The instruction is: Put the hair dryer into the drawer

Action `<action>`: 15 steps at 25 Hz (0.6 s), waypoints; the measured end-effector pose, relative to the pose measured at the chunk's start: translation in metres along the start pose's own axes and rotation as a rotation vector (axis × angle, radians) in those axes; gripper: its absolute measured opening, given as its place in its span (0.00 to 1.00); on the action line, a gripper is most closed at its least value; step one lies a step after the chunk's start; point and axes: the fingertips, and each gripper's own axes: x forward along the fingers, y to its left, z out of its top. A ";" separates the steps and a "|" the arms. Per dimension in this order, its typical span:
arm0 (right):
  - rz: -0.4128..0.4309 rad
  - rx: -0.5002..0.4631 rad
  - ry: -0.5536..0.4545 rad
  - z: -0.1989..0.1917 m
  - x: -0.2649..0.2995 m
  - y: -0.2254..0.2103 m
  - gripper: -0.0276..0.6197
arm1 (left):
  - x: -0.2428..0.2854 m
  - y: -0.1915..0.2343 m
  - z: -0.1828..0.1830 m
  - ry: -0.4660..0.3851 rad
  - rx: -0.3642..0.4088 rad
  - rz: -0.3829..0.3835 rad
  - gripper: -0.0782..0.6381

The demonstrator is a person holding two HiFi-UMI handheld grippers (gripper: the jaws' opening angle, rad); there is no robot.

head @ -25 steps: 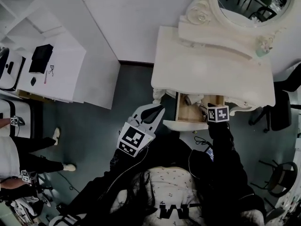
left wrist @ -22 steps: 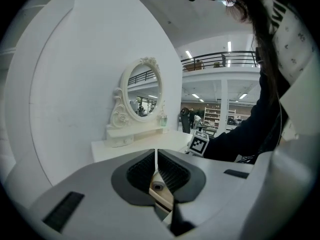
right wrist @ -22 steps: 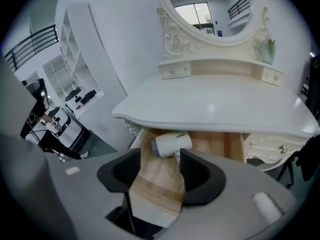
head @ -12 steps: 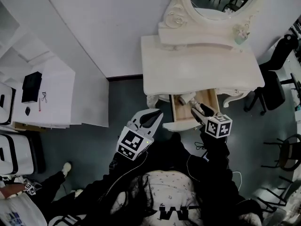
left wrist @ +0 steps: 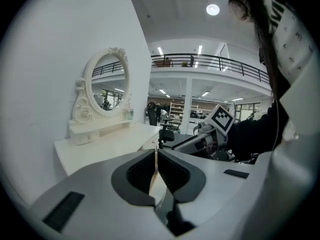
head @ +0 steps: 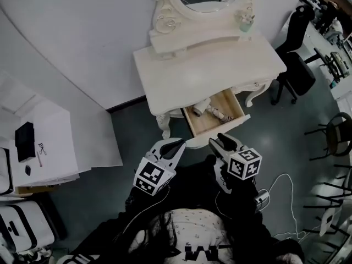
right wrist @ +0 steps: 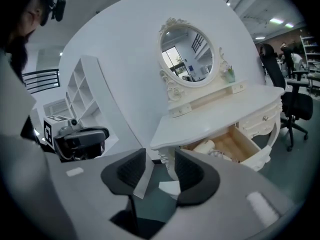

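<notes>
Inside the open drawer (head: 231,106) of the white vanity counter (head: 209,73) lies the hair dryer (head: 200,106), pale, on its side, at the back-left part, partly under the counter edge. A small pale lump lies just beside it, too small to tell what it is.

Both claws are held off the floor in front of the drawer, well apart from the hair dryer. Neither touches it or the drawer.

Right claw (head: 221,141): tips point toward the drawer front panel, near it but not on it. Pads spread with nothing between them, only floor and the counter leg behind the gap. Its jaws have just been closing, on nothing. In the right gripper view the right claw (right wrist: 160,159) has the hair dryer (right wrist: 204,146) up and to the right of the gap, outside the jaws, inside the drawer (right wrist: 247,143).

Left claw (head: 177,143): to the left of the right claw, tips aimed at the counter's left leg. In the left gripper view the left claw (left wrist: 156,154) has its tips pressed together, empty. The hair dryer is not visible in that view. The counter top (left wrist: 105,146) and oval mirror (left wrist: 107,86) sit beyond the tips, and the right claw's marker cube (left wrist: 220,118) shows off to the right.

Black office chair (head: 297,70) stands right of the counter. White cable (head: 280,186) lies loose on the floor at right.
</notes>
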 end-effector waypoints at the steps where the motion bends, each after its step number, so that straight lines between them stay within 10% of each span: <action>1: -0.008 0.012 -0.003 -0.005 -0.006 0.003 0.32 | 0.003 -0.005 -0.001 0.000 0.003 -0.022 0.11; 15: -0.042 0.013 -0.026 -0.026 -0.061 0.022 0.09 | 0.034 -0.062 0.005 -0.005 0.042 -0.144 0.11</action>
